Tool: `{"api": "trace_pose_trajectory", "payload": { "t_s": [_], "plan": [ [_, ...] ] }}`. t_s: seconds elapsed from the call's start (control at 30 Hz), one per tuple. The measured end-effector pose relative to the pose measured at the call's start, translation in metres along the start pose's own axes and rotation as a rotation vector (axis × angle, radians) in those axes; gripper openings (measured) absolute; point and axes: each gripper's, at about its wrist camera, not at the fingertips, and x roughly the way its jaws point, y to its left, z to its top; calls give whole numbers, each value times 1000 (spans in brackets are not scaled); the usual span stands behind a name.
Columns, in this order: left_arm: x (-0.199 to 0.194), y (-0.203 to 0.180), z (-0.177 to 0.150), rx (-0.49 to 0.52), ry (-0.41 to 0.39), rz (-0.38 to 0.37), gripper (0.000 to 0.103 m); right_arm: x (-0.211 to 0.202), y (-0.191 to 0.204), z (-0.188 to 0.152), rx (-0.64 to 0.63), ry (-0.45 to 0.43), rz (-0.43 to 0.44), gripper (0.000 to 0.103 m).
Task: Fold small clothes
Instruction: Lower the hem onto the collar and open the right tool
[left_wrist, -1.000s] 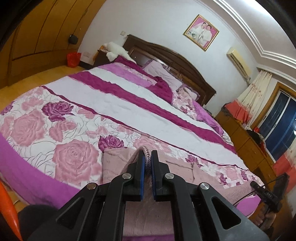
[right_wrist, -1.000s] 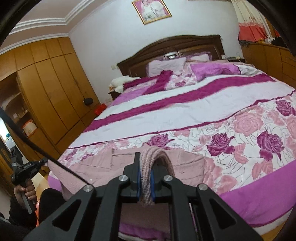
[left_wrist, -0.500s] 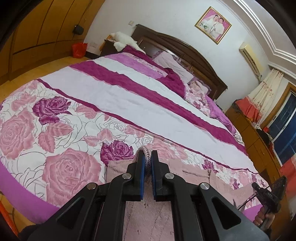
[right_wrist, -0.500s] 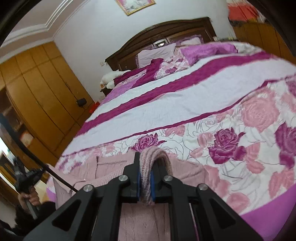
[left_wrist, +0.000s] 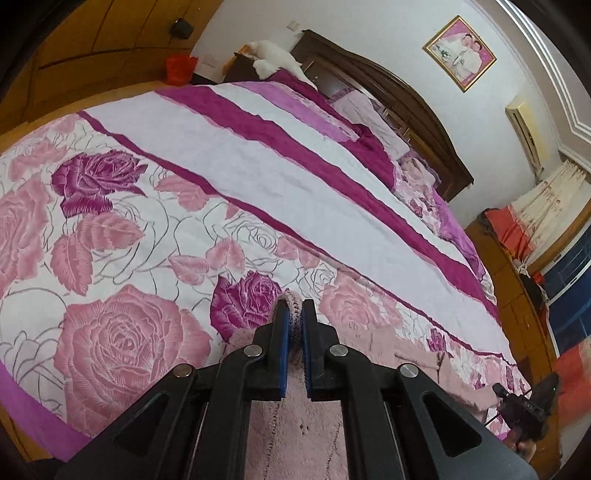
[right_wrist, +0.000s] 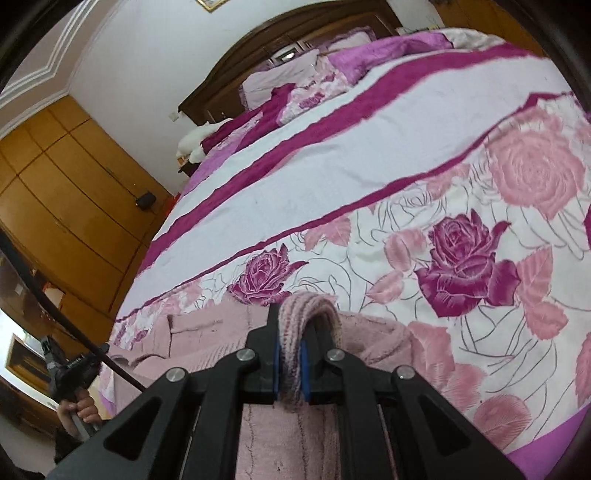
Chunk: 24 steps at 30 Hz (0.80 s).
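A small pink knitted garment (left_wrist: 295, 417) lies on the near part of the bed. My left gripper (left_wrist: 294, 321) is shut on its ribbed hem, which pokes out between the blue pads. My right gripper (right_wrist: 291, 332) is shut on another part of the same ribbed hem (right_wrist: 310, 310), which loops over the right finger. The garment (right_wrist: 207, 332) spreads left and below the right gripper, its sleeve towards the bed's edge. Both grippers hold the hem low over the rose-patterned bedspread (left_wrist: 147, 229).
The bed (right_wrist: 369, 129) fills both views, with pillows (right_wrist: 280, 81) and a dark headboard (left_wrist: 388, 85) at the far end. Wooden wardrobes (right_wrist: 74, 192) stand to one side. A wooden dresser (left_wrist: 517, 295) stands by the curtains.
Both grippers have moved forward over the bed and tipped lower, carrying the hem with them. More of the garment now lies folded beneath them.
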Motion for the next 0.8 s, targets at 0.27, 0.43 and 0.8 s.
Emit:
{"api": "trace_pose_trajectory", "payload": {
  "t_s": [0.27, 0.43, 0.8],
  "plan": [
    [25, 0, 5, 1, 15, 17, 0, 27, -2, 14, -2, 35, -17, 8],
    [42, 0, 7, 8, 38, 33, 0, 42, -9, 18, 4, 68, -53, 8],
    [34, -5, 10, 36, -63, 107, 6, 69, -14, 16, 39, 144, -111, 48]
  ]
}}
